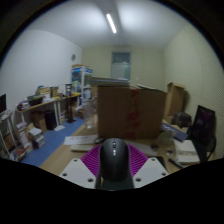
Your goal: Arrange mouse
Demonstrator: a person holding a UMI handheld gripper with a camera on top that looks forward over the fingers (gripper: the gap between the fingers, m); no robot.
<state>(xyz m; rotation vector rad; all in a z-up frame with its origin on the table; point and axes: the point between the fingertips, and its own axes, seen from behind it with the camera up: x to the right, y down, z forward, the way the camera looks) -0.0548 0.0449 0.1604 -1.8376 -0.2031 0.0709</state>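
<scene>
A black computer mouse (113,161) sits between my gripper's (113,166) two fingers, its scroll wheel pointing ahead. The magenta pads (92,158) press against both of its sides, so the gripper is shut on it. The mouse is held up in the air, well above the wooden table (84,148) that shows below and ahead of the fingers.
A large brown cardboard box (131,108) stands on the table straight ahead. A white notebook and papers (185,152) lie to the right, near a black chair (203,128). Cluttered shelves and desks (45,108) line the left wall.
</scene>
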